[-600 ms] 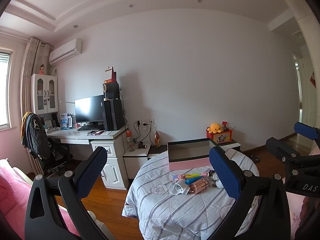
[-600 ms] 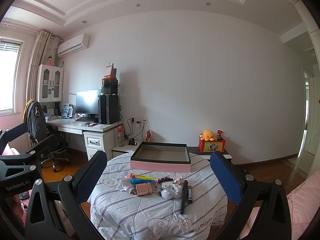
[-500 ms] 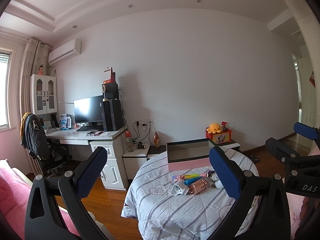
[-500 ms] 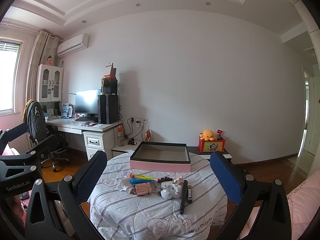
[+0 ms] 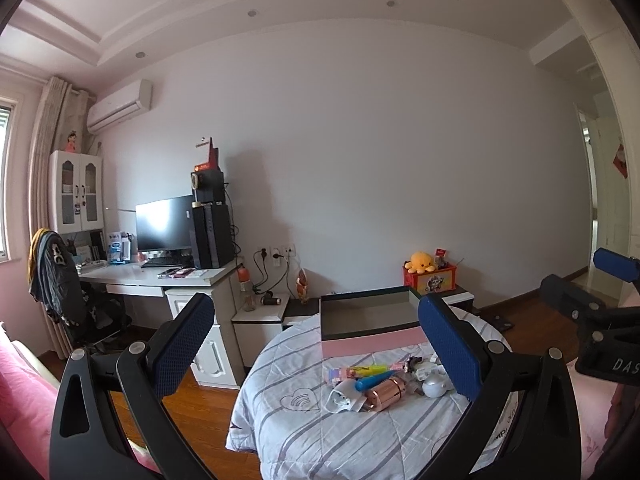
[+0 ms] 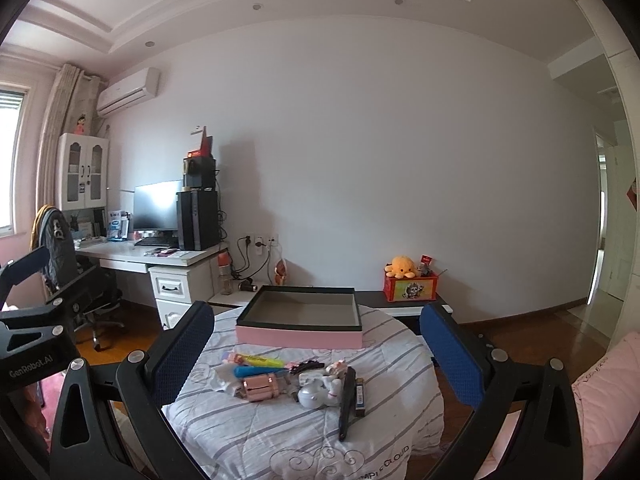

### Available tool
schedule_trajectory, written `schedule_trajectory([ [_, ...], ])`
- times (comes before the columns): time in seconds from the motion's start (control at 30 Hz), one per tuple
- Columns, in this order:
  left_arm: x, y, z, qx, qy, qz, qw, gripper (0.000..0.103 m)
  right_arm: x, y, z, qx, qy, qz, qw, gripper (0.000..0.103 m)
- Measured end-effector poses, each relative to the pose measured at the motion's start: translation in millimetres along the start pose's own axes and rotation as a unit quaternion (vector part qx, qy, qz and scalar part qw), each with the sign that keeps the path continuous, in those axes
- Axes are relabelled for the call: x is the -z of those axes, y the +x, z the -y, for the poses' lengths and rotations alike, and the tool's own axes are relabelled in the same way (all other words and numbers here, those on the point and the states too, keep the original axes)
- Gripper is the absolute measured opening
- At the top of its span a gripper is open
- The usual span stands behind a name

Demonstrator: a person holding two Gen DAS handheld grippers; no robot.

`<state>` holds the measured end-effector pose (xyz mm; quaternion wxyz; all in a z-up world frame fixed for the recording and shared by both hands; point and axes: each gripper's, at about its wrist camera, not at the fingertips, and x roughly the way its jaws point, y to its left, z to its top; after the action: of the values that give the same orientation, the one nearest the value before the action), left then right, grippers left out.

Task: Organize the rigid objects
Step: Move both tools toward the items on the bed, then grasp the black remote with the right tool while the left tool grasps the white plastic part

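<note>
I have both blue-padded hand-held grippers — left (image 5: 316, 344) and right (image 6: 318, 354) — spread wide, holding nothing. The rose-gold metal cylinder (image 6: 260, 387) lies in the clutter on the striped-cloth round table (image 6: 280, 440), near the empty shallow pink box (image 6: 300, 322).

Open air between both grippers and the round table (image 6: 256, 432) — nothing hanging in the approach. Near half of the striped cloth bare, free for a low pass. Mid-table blocked by a tight clutter: yellow pack (image 6: 260, 359), blue tube (image 6: 260, 371), rose-gold cylinder (image 6: 261, 387), white teapot (image 6: 314, 396), long black bar (image 6: 347, 402) angling toward the front edge. Behind the clutter, pink tray (image 6: 300, 338) with raised dark rim, its inside clear — reachable only over the pile or round its sides. Left gripper (image 6: 24, 308) standing off the table's left; right gripper (image 5: 600, 312) off its right.
</note>
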<state>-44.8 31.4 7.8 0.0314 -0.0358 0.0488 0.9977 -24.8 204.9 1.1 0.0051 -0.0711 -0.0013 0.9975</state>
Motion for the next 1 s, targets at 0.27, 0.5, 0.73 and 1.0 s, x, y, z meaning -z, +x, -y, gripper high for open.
schedule_trajectory([
  [0.27, 2.6, 34.4, 10.5, 0.013, -0.002, -0.015, 0.9998, 0.103, 0.6, 27.6, 13.4, 0.012, 0.01, -0.011, 1.0, 0.103],
  [0.5, 13.6, 64.4, 15.4, 0.015, 0.001, -0.047, 0.9988, 0.103, 9.4, 54.2, 23.8, 0.016, 0.017, -0.036, 0.999, 0.103],
  [0.73, 46.7, 111.4, 17.5, 0.024, 0.003, -0.117, 0.9928, 0.103, 40.1, 98.1, 34.5, 0.015, 0.03, -0.099, 0.994, 0.103],
  [1.0, 100.4, 162.6, 16.6, 0.036, 0.012, -0.209, 0.9773, 0.103, 93.1, 150.8, 43.0, 0.011, 0.03, -0.185, 0.982, 0.103],
])
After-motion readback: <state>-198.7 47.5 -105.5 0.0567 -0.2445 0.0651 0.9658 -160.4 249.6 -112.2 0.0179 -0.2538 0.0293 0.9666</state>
